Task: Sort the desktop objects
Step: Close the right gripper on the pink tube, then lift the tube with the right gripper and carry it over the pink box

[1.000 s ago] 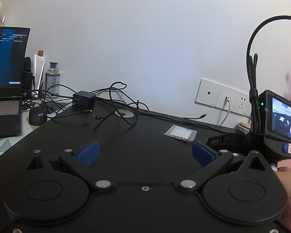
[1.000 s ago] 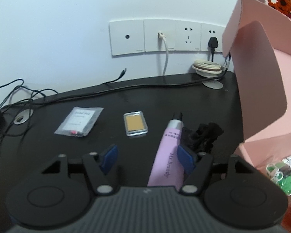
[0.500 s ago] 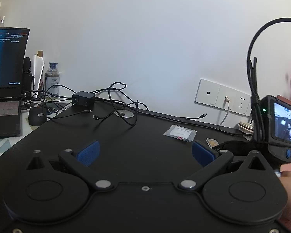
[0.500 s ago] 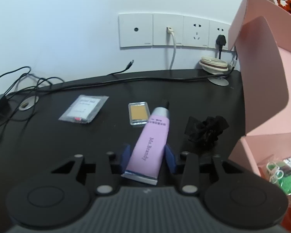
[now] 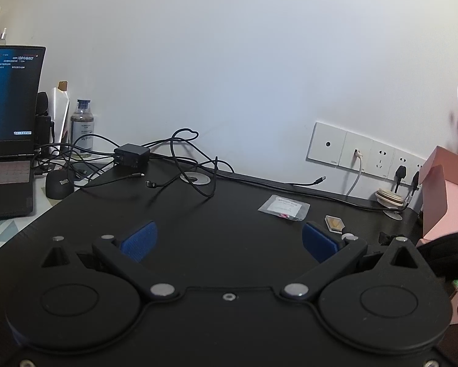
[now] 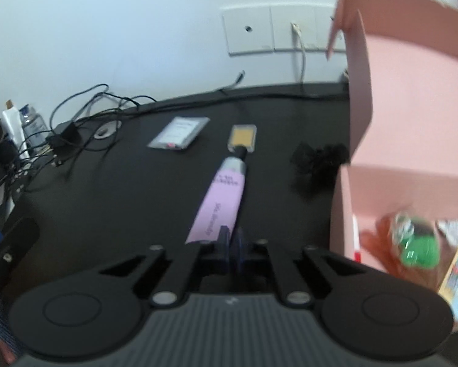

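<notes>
The pink tube (image 6: 225,195) is in my right tool (image 6: 231,243) now, pads squeezed tight together on its flat crimped end, cap end pointing away from me toward the wall. It looks to be clear of the black surface (image 6: 131,189), though the blur makes that hard to swear to. Just past its cap lies the small clear case (image 6: 242,137) with the tan insert, and to its left the flat plastic sachet (image 6: 178,133); to the right a black scrunchie (image 6: 319,160) sits just beside the pink box (image 6: 412,98). The box is open, flap up, and there's already something green (image 6: 420,249) plus a few packets inside, so I judge some sorting is done. Left for me: this tube into the box, then likely the case, the sachet and the scrunchie. My left tool (image 5: 229,240) hangs idle over bare surface, blue pads wide apart, nothing between them. Cables and a charger brick (image 5: 131,154) clutter the far left; I'd guess those stay.
</notes>
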A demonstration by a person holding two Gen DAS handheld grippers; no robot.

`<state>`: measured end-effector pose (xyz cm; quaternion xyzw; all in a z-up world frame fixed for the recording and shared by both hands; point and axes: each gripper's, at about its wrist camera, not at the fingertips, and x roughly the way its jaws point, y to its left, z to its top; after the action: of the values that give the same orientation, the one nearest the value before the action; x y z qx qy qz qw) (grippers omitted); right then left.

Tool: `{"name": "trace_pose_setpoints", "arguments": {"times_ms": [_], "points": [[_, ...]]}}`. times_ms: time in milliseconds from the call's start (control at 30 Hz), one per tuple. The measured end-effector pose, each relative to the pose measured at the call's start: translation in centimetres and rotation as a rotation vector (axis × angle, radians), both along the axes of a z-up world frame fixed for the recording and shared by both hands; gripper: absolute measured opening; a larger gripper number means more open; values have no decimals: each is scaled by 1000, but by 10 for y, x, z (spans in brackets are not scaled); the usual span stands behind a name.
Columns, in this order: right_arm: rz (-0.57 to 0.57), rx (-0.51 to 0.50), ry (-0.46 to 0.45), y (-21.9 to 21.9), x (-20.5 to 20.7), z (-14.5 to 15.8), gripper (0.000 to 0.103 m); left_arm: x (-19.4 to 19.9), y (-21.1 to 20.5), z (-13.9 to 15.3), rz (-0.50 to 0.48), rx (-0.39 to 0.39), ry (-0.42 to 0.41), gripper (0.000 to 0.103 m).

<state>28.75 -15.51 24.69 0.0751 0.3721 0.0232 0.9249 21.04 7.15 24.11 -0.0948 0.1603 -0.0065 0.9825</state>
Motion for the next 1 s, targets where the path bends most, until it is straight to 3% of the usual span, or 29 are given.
{"name": "trace_pose_setpoints", "arguments": {"times_ms": [67, 100, 167, 467, 633, 767, 1000], "points": [[-13, 12, -17, 0, 8, 5, 15, -1, 0, 0, 1, 4, -2, 103], [-20, 18, -24, 1, 12, 7, 31, -1, -1, 0, 3, 6, -5, 103], [-43, 21, -14, 4, 26, 6, 48, -2, -2, 1, 4, 13, -10, 103], [-92, -30, 28, 13, 69, -15, 48, -2, -2, 0, 3, 4, -8, 103], [-34, -136, 16, 25, 70, -20, 48, -2, -3, 1, 1, 14, -12, 103], [9, -164, -1, 29, 67, -21, 33, -4, -9, 2, -4, 45, -28, 103], [66, -141, -37, 27, 45, -15, 31, -7, -15, 3, -12, 78, -43, 103]]}}
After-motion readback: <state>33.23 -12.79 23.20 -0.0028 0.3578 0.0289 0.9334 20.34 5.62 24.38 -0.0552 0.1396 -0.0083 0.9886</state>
